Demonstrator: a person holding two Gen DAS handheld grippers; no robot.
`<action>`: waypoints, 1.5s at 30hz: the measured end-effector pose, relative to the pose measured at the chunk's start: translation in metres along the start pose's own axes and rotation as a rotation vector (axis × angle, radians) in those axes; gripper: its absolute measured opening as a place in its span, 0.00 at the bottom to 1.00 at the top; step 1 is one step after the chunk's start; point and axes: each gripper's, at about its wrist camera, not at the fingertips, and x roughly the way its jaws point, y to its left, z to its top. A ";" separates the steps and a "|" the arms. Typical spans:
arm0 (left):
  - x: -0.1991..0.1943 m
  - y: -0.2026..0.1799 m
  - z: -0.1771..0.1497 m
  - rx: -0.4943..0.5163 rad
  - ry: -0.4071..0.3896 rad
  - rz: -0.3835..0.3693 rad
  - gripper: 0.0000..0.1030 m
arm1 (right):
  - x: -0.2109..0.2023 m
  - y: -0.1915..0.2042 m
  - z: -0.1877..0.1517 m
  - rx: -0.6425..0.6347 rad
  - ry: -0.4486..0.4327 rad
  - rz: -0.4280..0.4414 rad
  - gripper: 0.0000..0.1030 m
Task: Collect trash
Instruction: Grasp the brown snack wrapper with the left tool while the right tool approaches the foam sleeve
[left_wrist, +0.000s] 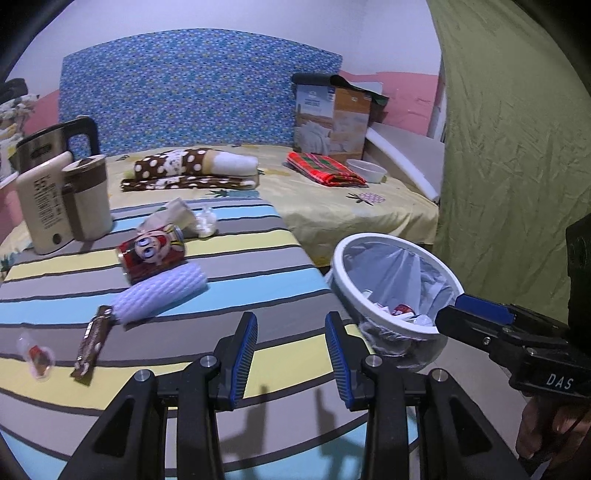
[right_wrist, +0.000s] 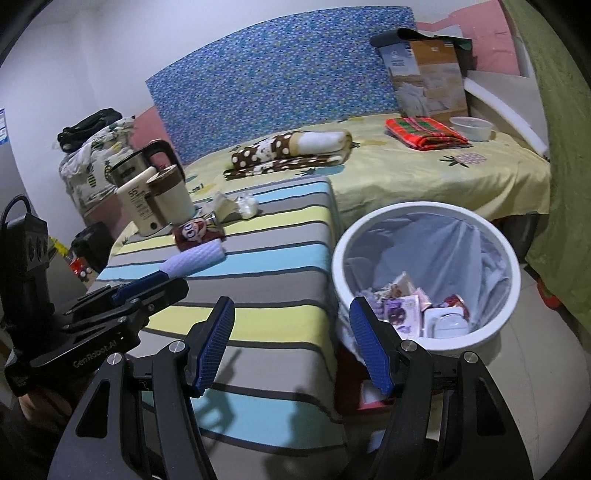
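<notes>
Beside the striped table (left_wrist: 221, 266), a white bin (right_wrist: 424, 273) stands lined and part-filled. Crosswise on the cloth lie a red cartoon can (left_wrist: 153, 254), a foam sleeve (left_wrist: 159, 295), a brown wrapper (left_wrist: 90, 343). Left gripper (left_wrist: 291, 354) and right gripper (right_wrist: 291, 347) hover unclenched, empty.

Pretty clearly someone's bedroom: a bed with a yellow pineapple-print sheet (right_wrist: 424, 173), a blue patterned padded headboard (right_wrist: 273, 77), folded brown polka-dot blankets (right_wrist: 291, 151), and probably a steel electric kettle (right_wrist: 133, 166).
</notes>
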 end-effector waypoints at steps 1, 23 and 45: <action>-0.003 0.004 -0.001 -0.005 -0.003 0.008 0.37 | 0.000 0.002 0.000 -0.001 0.002 0.003 0.64; -0.021 0.106 -0.018 -0.124 -0.005 0.209 0.37 | 0.037 0.061 0.001 -0.062 0.068 0.111 0.61; 0.044 0.168 -0.024 -0.161 0.215 0.308 0.27 | 0.068 0.080 0.007 -0.085 0.126 0.130 0.61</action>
